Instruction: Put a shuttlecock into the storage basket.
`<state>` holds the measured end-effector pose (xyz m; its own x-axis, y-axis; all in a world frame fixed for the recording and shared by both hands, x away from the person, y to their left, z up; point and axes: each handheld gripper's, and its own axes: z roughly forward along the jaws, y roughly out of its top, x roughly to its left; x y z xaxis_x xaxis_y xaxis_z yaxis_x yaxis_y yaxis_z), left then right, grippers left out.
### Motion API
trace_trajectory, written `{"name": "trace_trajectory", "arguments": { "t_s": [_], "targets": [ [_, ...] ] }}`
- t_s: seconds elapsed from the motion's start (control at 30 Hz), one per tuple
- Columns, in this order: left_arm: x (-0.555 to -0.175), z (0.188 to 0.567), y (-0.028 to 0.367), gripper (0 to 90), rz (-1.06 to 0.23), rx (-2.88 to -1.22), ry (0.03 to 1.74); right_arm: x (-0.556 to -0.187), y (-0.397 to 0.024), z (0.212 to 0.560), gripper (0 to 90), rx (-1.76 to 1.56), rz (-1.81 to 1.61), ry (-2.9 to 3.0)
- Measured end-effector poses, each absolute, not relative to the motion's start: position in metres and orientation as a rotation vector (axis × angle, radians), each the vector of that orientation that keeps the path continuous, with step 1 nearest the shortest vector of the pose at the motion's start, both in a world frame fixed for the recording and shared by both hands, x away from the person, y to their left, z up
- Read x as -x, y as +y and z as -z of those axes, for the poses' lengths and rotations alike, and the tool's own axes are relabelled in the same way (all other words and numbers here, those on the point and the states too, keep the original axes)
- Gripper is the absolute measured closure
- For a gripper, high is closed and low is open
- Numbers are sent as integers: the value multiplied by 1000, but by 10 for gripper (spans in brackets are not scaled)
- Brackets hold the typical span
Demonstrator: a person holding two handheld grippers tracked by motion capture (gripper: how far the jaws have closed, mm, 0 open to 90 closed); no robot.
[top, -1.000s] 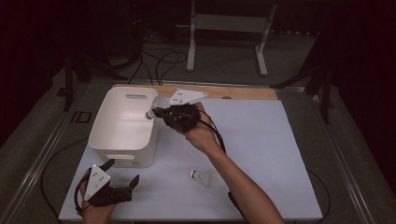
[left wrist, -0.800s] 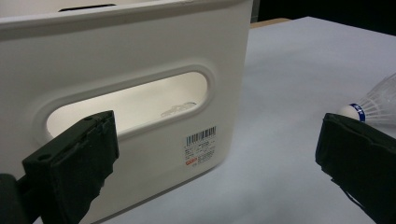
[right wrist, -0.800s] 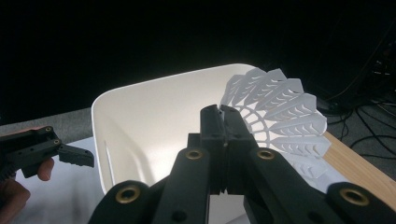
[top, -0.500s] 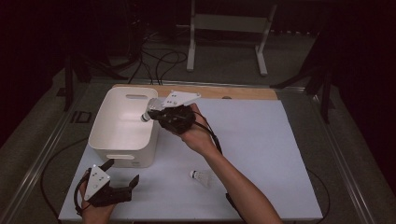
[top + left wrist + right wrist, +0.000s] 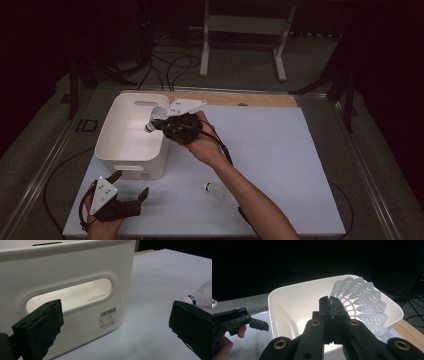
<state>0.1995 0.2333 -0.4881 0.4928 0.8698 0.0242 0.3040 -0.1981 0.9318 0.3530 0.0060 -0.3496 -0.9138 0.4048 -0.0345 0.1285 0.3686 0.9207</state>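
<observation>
Table (image 5: pixel 280 150): a white sheet covers it; a wooden strip runs along the far edge.
Bin (image 5: pixel 131 145): white tub with handle slots, on the left half of the table. The left gripper view looks at its near wall, slot and barcode label (image 5: pixel 108 313).
Right gripper (image 5: pixel 159 122): jaws together, clamped on the skirt of a shuttlecock, held over the bin's right rim. A second ago it sat slightly farther right; it has edged left, so the shuttlecock now hangs inside the rim line.
Left gripper (image 5: pixel 131 187): jaws apart with nothing between them, at the near left corner, just in front of the bin. It has stayed put.
Held shuttlecock (image 5: pixel 153 119): white, cork end pointing left over the bin's hollow; in the right gripper view its feathered skirt (image 5: pixel 362 302) fans out behind the closed jaws.
Loose shuttlecock (image 5: pixel 213 189): lies on the table near the right forearm, well apart from the bin.
Meaning: the carry looks nearly finished; opening the jaws here should drop the shuttlecock into the bin, leaving the loose one.
</observation>
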Motion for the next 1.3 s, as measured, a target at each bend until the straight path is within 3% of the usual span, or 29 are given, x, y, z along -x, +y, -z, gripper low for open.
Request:
{"name": "trace_trajectory", "arguments": {
  "t_s": [0.5,0.53,0.67,0.77,1.03,1.3],
  "targets": [
    [-199,488,233,0,-714,-1750,997,-352,15,352,888,-449,-1554,2413],
    [-199,488,233,0,-714,-1750,997,-352,16,352,848,-450,-1557,2419],
    [-199,488,233,0,-714,-1747,1001,-354,17,354,472,-441,-1578,2489],
    [-199,488,233,0,-714,-1748,999,-355,14,356,324,-481,-1582,2485],
    [-200,488,233,0,-715,-1752,999,-359,2,356,190,-540,-1598,2457],
    [-200,489,233,0,-714,-1752,998,-360,-10,360,130,-582,-1569,2440]
  ]
}}
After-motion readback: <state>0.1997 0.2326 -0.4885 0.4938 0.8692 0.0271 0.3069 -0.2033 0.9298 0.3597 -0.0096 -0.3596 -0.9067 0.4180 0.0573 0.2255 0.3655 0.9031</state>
